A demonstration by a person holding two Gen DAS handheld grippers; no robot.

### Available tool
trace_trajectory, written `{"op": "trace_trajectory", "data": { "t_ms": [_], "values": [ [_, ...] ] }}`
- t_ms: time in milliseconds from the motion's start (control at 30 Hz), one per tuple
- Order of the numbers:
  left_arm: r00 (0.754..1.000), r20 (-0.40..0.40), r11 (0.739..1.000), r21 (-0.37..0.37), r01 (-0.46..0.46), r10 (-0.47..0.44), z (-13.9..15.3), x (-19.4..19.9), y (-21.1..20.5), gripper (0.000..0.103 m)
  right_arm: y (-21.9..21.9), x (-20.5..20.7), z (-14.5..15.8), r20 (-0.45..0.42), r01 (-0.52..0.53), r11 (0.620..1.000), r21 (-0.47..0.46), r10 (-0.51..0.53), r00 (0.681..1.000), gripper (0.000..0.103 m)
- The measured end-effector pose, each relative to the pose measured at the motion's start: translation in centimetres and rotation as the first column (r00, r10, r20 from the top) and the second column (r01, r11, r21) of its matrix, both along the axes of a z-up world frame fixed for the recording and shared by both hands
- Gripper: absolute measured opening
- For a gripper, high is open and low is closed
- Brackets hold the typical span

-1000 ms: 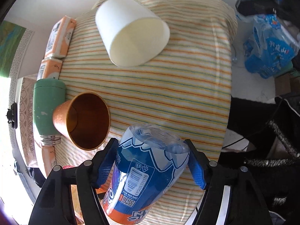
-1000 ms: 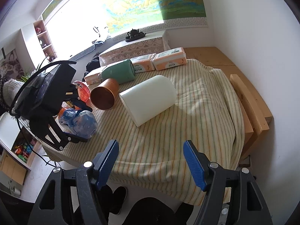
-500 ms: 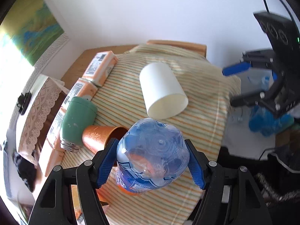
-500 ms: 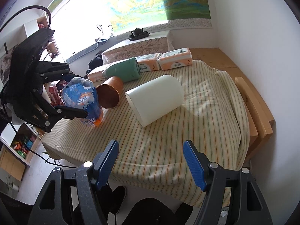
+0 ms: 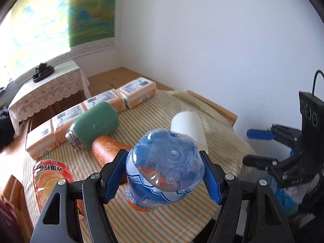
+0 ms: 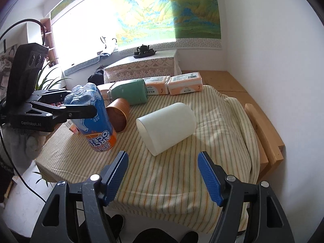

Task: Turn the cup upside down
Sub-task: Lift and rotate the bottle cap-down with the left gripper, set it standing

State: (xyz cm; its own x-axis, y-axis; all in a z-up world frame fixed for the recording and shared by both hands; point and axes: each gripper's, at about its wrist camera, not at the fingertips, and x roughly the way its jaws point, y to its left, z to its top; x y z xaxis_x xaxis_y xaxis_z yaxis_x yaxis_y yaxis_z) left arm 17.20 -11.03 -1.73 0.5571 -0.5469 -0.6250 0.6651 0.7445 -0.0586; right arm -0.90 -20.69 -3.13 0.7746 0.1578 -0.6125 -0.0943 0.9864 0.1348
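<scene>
A clear plastic cup with a blue and orange label (image 5: pixel 165 170) stands upside down on the striped tablecloth (image 5: pixel 162 222), base up. My left gripper (image 5: pixel 164 177) is shut on the cup near its base. In the right wrist view the cup (image 6: pixel 93 117) stands near the table's left front corner with the left gripper (image 6: pixel 81 109) around its top part. My right gripper (image 6: pixel 163 174) is open and empty at the table's near edge.
A white cup (image 6: pixel 166 125), a copper cup (image 6: pixel 118 114) and a green flask (image 6: pixel 129 92) lie on their sides. Orange tissue packs (image 6: pixel 185 83) line the far edge. An orange-labelled cup (image 5: pixel 50 180) stands by the left gripper. A wooden bench (image 6: pixel 263 129) is to the right.
My left gripper has turned the blue cup from lying tilted to base-up and lowered it onto the tablecloth. My right gripper has stayed nearly still.
</scene>
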Motion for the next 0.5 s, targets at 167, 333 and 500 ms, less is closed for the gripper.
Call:
{"op": "trace_trajectory", "data": {
  "t_ms": [167,333,500],
  "values": [
    [0.998,0.005,0.997,-0.056,-0.058,0.059,-0.9,-0.2,1.0,0.073,0.6,-0.1,0.2,0.005,-0.013,1.000,-0.011,0.013,1.000,0.067],
    [0.997,0.016,0.995,-0.066,-0.072,0.073,-1.8,-0.6,1.3,0.073,1.2,-0.2,0.4,0.010,-0.021,1.000,-0.020,0.021,1.000,0.067],
    [0.995,0.010,0.989,-0.112,-0.093,0.095,-2.8,-0.5,2.1,0.073,1.6,-0.3,0.4,0.009,-0.029,0.999,-0.026,0.029,1.000,0.067]
  ]
}}
